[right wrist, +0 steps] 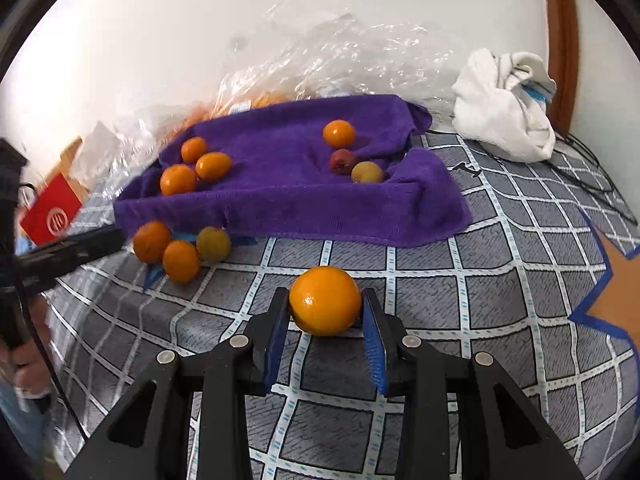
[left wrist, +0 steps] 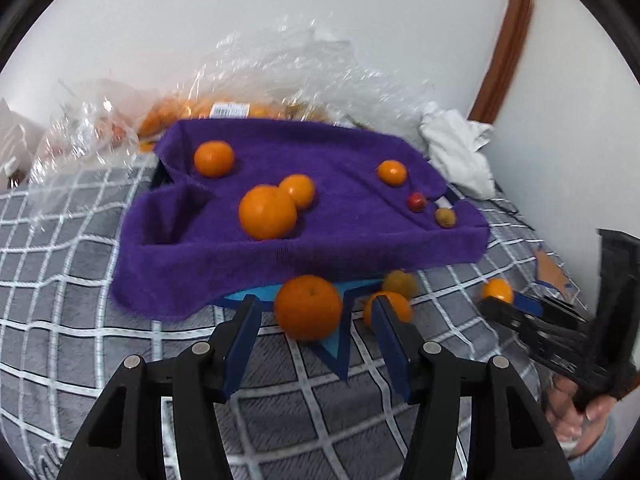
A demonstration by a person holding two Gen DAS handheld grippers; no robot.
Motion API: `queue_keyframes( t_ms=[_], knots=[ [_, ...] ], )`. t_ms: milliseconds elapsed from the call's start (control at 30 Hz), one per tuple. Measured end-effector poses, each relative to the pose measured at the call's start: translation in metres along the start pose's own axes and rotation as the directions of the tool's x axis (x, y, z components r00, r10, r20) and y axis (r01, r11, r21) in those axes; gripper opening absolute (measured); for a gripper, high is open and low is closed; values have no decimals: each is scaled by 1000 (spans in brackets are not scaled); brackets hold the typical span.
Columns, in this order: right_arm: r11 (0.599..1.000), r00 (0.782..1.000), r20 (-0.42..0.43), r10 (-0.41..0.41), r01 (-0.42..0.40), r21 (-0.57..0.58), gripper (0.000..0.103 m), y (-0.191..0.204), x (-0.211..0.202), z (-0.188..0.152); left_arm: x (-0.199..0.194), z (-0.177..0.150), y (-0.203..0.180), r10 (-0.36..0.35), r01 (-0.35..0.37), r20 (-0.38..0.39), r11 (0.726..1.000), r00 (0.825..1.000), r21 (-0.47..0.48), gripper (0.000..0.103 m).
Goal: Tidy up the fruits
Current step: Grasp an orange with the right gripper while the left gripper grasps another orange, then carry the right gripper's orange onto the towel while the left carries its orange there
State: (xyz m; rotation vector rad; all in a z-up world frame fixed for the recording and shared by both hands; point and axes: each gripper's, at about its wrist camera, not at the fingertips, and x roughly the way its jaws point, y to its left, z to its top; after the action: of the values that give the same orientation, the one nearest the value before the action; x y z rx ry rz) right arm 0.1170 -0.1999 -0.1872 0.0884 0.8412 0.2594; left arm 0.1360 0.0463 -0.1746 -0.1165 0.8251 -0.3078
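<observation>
A tray draped in a purple towel (left wrist: 340,240) (right wrist: 320,208) holds several oranges on its left side and an orange, a small red fruit (left wrist: 416,201) and a yellowish fruit (left wrist: 445,216) on its right. My left gripper (left wrist: 316,308) is open around a large orange (left wrist: 308,306) lying on the bedspread just before the tray. Two more fruits (left wrist: 394,294) lie beside it. My right gripper (right wrist: 325,300) has its jaws against both sides of an orange (right wrist: 325,300) on the bedspread; it also shows in the left wrist view (left wrist: 496,290).
A grey checked bedspread (right wrist: 480,300) covers the surface. Clear plastic bags with more oranges (left wrist: 224,108) lie behind the tray against the wall. A white cloth bundle (right wrist: 508,104) sits at the back right. A red box (right wrist: 52,208) stands at the left.
</observation>
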Motion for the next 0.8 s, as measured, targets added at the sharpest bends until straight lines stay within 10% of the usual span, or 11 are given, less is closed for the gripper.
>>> queue_keyframes(
  t_ms=[167, 800],
  knots=[
    [999, 999, 15, 47, -47, 4, 36, -1, -2, 0, 12, -3, 4, 66, -66, -9, 998, 998, -9, 55],
    [998, 998, 30, 55, -55, 10, 36, -2, -5, -1, 0, -10, 31, -111, 124, 94, 982, 989, -142, 40]
  ],
)
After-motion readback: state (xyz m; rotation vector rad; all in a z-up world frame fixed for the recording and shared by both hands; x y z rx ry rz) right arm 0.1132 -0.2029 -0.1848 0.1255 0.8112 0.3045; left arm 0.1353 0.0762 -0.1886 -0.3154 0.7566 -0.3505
